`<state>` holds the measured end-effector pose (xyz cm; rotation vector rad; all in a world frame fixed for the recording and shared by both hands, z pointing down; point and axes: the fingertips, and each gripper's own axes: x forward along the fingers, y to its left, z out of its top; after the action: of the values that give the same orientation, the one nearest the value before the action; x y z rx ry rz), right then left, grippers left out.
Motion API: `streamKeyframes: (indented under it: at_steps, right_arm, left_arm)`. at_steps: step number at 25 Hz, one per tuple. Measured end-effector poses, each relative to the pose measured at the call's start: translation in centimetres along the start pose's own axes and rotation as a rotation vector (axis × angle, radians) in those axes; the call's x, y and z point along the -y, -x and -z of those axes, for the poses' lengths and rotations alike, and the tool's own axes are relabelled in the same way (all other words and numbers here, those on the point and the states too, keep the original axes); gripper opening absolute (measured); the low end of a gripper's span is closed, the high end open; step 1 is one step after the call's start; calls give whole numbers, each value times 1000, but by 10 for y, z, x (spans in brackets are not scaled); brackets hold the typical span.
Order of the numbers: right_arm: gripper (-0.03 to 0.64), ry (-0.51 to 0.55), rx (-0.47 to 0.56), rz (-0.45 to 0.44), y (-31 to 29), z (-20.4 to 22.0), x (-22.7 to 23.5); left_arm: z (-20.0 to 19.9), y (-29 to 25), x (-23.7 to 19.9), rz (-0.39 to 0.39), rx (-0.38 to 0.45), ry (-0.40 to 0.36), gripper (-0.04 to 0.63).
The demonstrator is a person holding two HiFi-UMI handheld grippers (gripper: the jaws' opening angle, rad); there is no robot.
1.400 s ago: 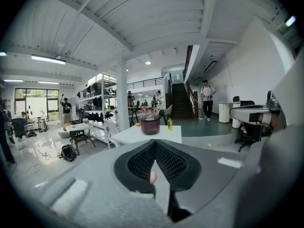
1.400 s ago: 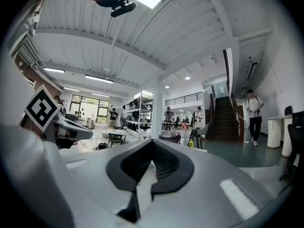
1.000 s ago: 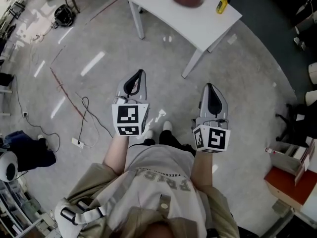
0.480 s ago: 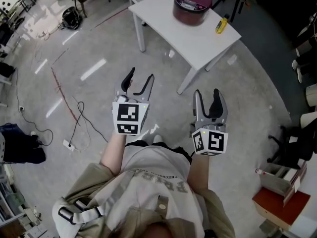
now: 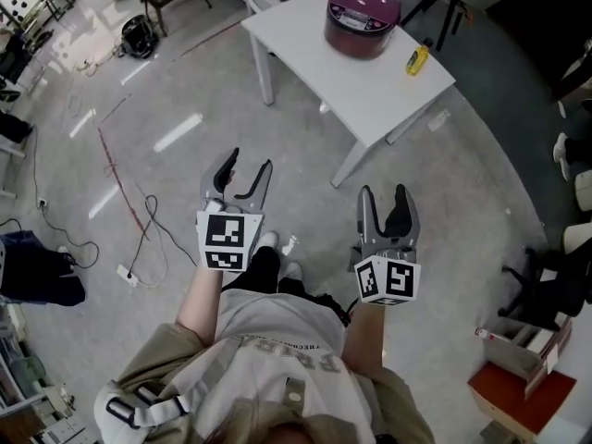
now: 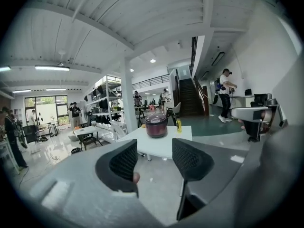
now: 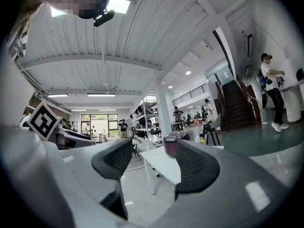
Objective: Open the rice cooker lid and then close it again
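both grippers are held out in front of the person over the floor, well short of the table. left gripper (image 5: 248, 163): jaws apart, have just been opening, nothing between them; its own view shows only floor and the table edge through the gap. right gripper (image 5: 383, 194): same, jaws apart, just been opening, nothing gripped. neither touches anything. rice cooker (image 5: 363, 18) sits on the white table (image 5: 370, 86) toward its far end. it's dark red, lid down, well apart from both grippers. a small yellow object (image 5: 417, 60) lies on the table just right of the cooker, near the edge. in the left gripper view the rice cooker (image 6: 156, 126) lines up above the gap between the jaws, with the yellow object (image 6: 178, 125) beside it. in the right gripper view the rice cooker (image 7: 172, 144) sits against the right jaw's inner edge, partly cut off by it. the left gripper's marker cube (image 7: 42, 120) shows at that view's left. a black cable (image 5: 148, 225) trails on the floor left of the left gripper. a bystander (image 6: 225, 96) stands far off by the stairs (image 6: 190, 96).
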<state>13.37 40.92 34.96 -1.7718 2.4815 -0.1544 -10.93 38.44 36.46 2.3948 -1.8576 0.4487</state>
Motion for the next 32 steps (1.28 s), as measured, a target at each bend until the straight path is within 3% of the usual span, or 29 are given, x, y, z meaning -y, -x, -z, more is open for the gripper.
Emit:
streamKeyframes:
  at_steps: [2,14,23,32]
  right_arm:
    - [273,-16,-9,13,-6,8,5]
    - [275,5,-28,128,-72,13,19]
    - [276,31,-4,189,-141,4,20]
    - [276,26,-14,249,-178,10,26]
  left_arm:
    - [5,-9,-2,15,-14,-8,219]
    - [-11,-103,-26,126,-9,-45,221]
    - [-45,-172,-69,175,45,-64,221]
    - [-43,-202,-115,168,42,-43,221]
